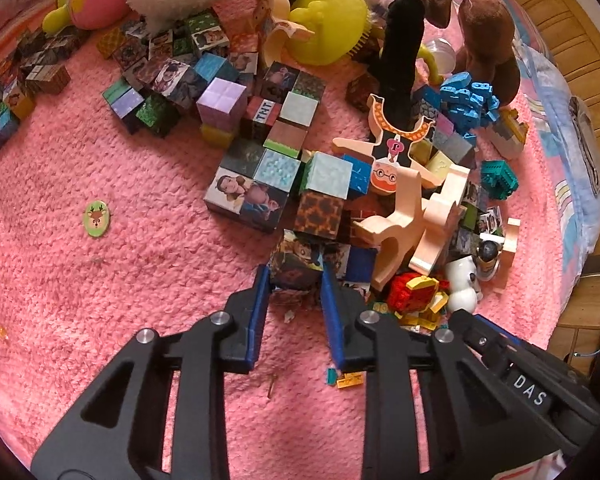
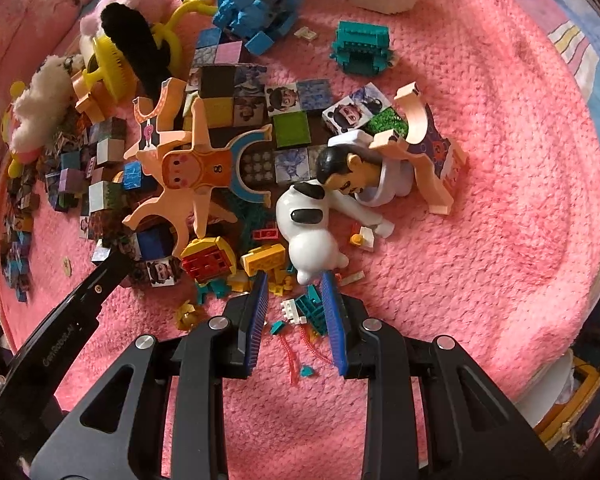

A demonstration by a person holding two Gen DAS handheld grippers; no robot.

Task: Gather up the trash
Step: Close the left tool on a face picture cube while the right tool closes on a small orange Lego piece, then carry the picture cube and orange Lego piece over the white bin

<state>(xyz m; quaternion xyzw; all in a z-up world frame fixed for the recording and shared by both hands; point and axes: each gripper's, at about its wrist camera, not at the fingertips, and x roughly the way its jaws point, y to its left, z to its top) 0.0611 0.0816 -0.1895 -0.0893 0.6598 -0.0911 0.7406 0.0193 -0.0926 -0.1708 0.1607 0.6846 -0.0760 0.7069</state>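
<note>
The left gripper (image 1: 294, 280) closes its blue-padded fingers (image 1: 260, 304) against both sides of a dark picture-printed cardboard cube (image 1: 296, 266) at the near edge of the toy heap on the fuzzy pink blanket (image 1: 120, 280). Small torn scraps (image 1: 346, 380) lie on the blanket just beneath that gripper. The right gripper (image 2: 294, 280) is spread wide and holds nothing; its tips flank the base of a glossy white-and-black dog figurine (image 2: 310, 236), though contact cannot be told. Loose teal and yellow brick bits (image 2: 312, 310) sit between its fingers. Beyond the figurine lies a flat wooden doll cut-out (image 2: 192, 172), then the blue brick pile (image 2: 256, 4) farthest off.
</note>
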